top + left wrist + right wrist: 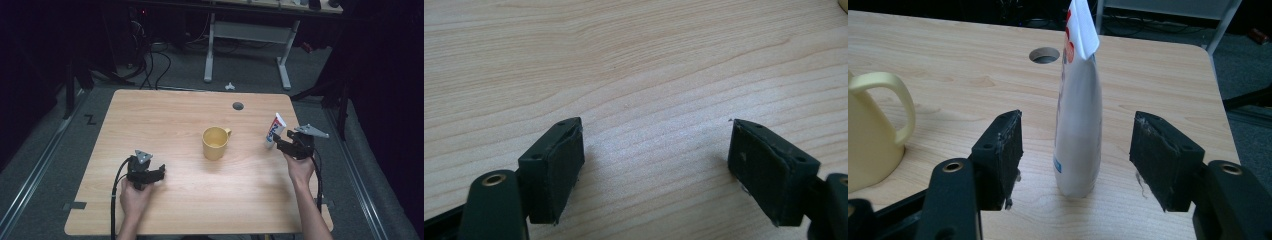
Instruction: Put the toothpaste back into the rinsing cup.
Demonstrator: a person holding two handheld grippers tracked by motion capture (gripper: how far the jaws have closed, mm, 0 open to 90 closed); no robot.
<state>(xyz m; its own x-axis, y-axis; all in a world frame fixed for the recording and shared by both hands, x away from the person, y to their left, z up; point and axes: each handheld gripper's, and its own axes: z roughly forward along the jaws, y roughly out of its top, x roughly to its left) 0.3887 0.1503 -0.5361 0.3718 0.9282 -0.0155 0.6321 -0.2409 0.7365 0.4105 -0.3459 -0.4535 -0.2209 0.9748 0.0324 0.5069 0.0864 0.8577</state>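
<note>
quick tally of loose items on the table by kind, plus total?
Yellow ceramic mug with handle: 1
White toothpaste tube, standing on its cap: 1
Total: 2

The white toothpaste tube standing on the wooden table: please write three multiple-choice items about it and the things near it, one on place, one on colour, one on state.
1. Where does the white toothpaste tube stand?
A. Between the jaws of the right gripper
B. Inside the mug
C. Beside the left gripper

2. What colour is the ceramic mug?
A. Blue
B. Pale yellow
C. Red

3. How is the left gripper?
A. Shut on the tube
B. Shut on the mug handle
C. Open over the bare wooden table

Answers: 1 A, since the right gripper view shows the tube upright between the pads, with a gap on each side. 2 B, as the high view shows. 3 C, since the left gripper view has bare wood between the wide jaws.
</note>
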